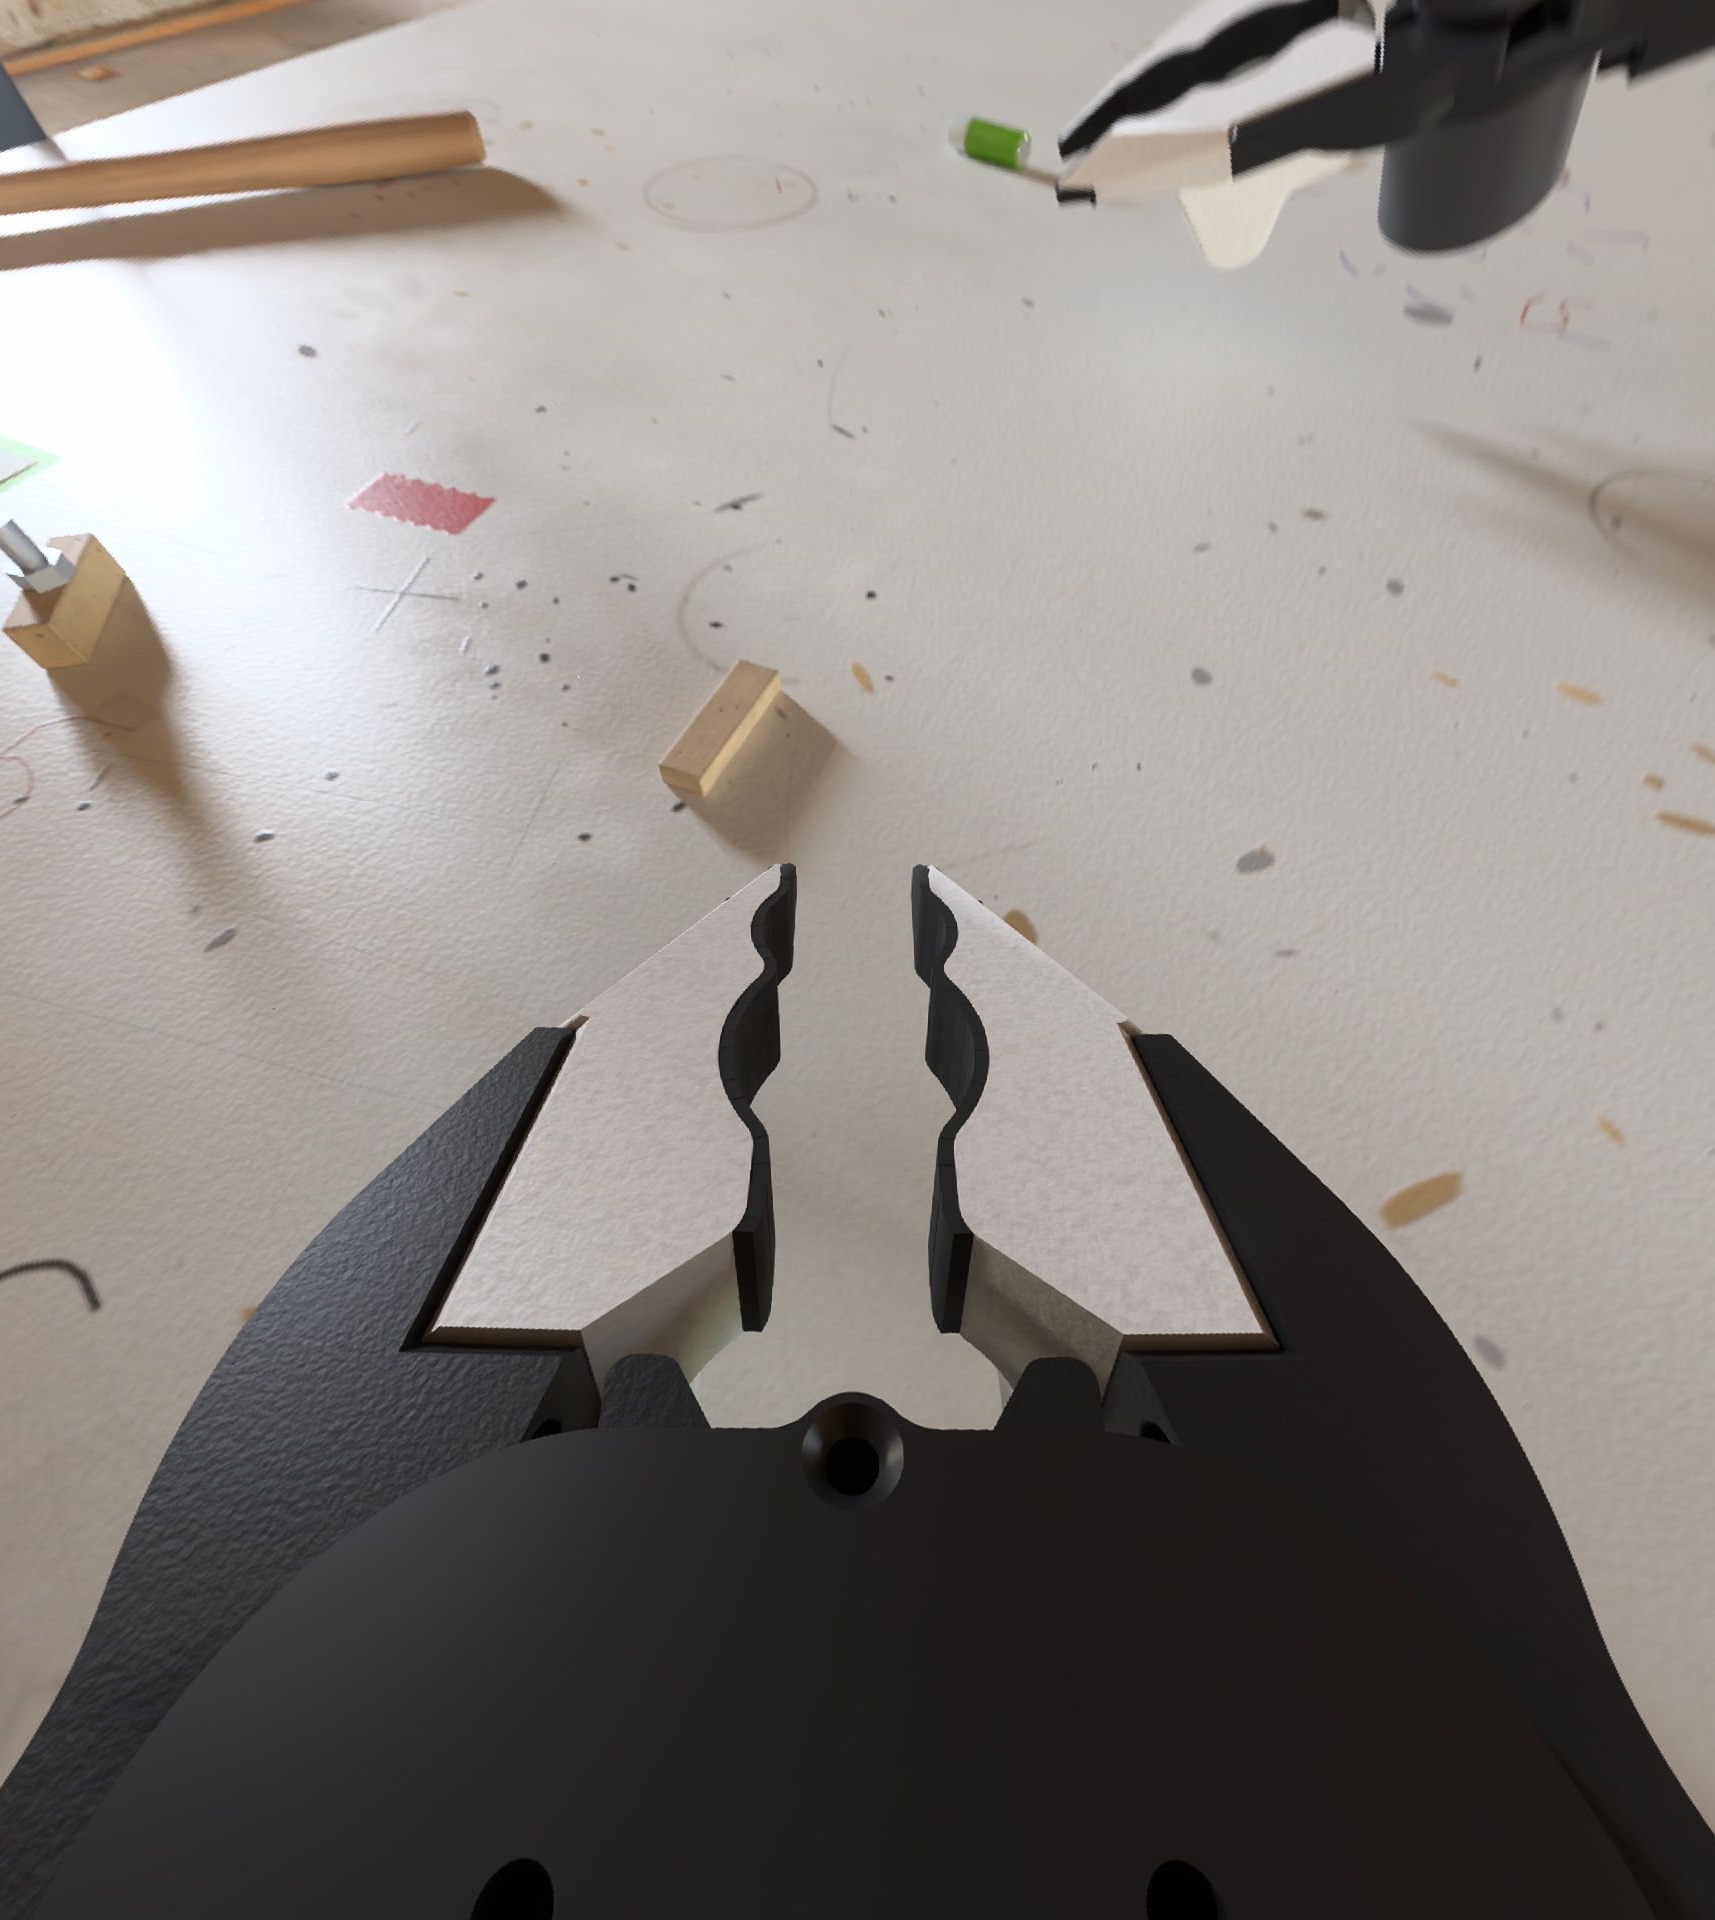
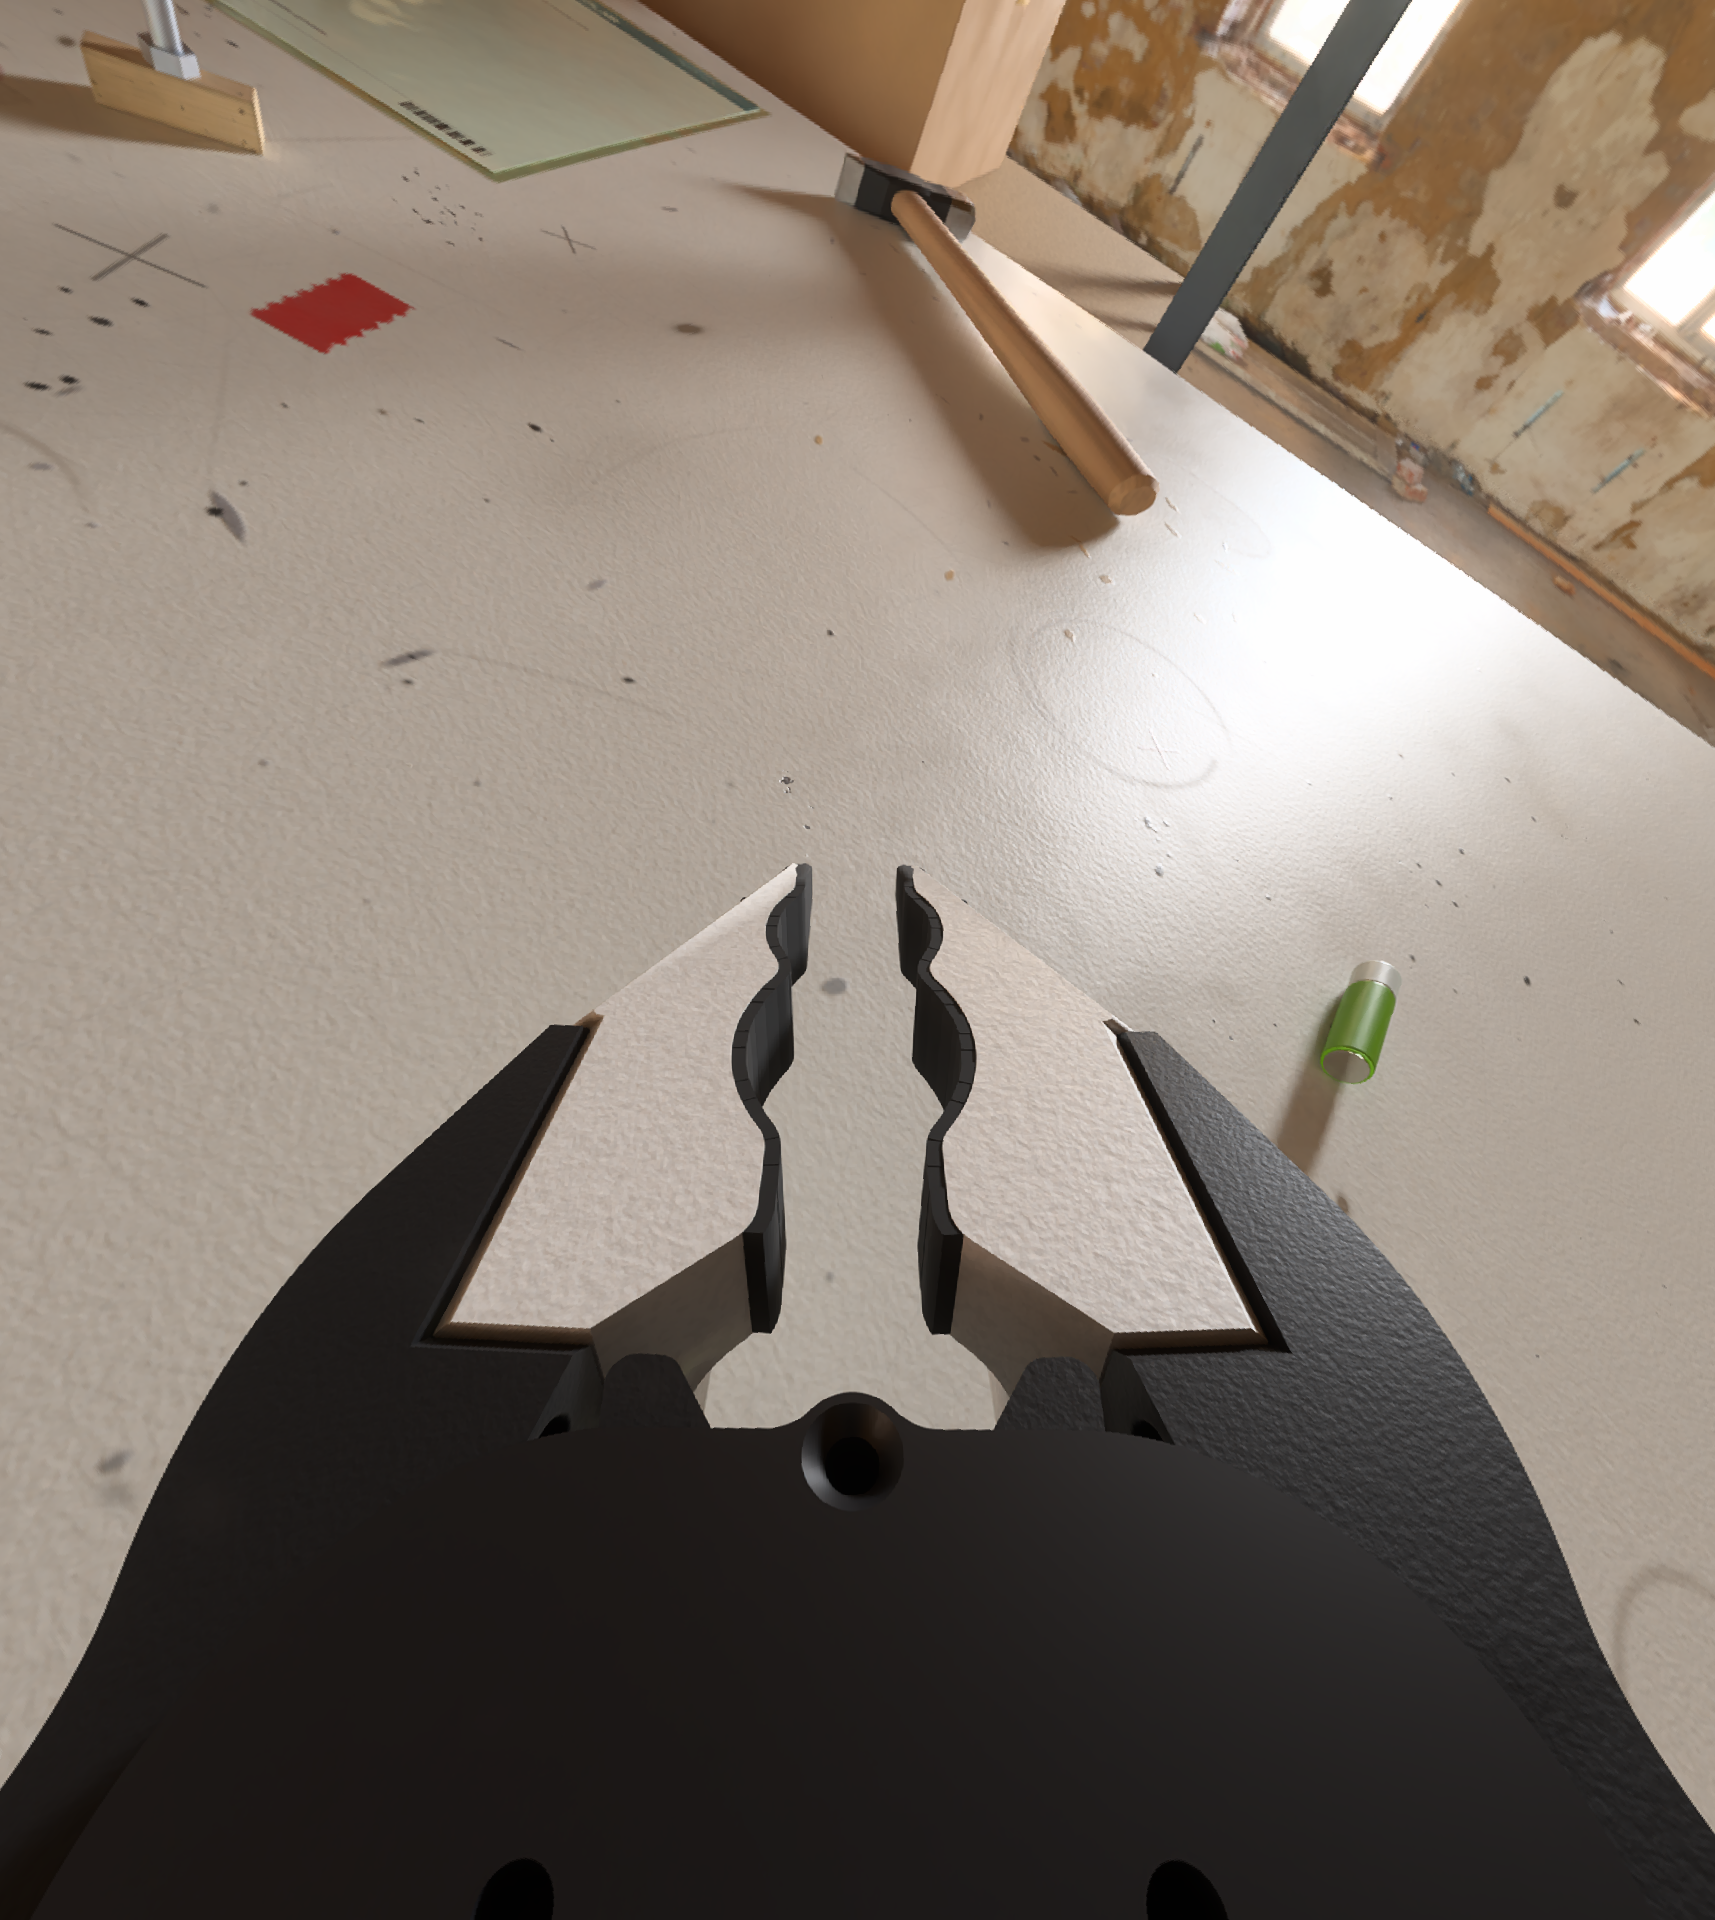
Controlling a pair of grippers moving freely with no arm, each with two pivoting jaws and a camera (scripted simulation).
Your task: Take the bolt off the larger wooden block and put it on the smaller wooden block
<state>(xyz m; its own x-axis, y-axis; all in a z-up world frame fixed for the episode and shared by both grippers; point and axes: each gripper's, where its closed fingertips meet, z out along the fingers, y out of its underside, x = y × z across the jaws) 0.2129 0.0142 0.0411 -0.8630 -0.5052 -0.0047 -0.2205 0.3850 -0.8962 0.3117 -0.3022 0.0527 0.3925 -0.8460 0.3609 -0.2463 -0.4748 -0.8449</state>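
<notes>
A pale, speckled table (image 1: 1144,644) fills both views, marked with pencil circles, crosses and a red patch (image 1: 422,504).

A hammer (image 2: 1014,343) with a wooden handle lies near the table's far edge, its head toward a wooden post. A green-edged sheet (image 2: 479,73) lies flat near the block that bears the bolt.

That larger block (image 1: 68,613) sits well apart from the left gripper (image 1: 853,883), with the metal bolt (image 1: 27,551) standing on its top. The smaller block (image 1: 723,727) lies flat on the table just ahead of the left gripper's tips, with bare table between. The two blocks are well apart, the red patch between them and farther back.

A green battery (image 2: 1360,1023) lies on its side beside the right gripper (image 2: 853,883). A black hex key (image 1: 1,1288) lies off to the left gripper's side.

The left gripper's jaws are apart, holding nothing. The right gripper's jaws are likewise apart, over bare table.

Only the left wrist view shows the smaller block and the hex key. Only the right wrist view shows the hammer's head, the post, the table's far edge and a peeling wall with windows.
</notes>
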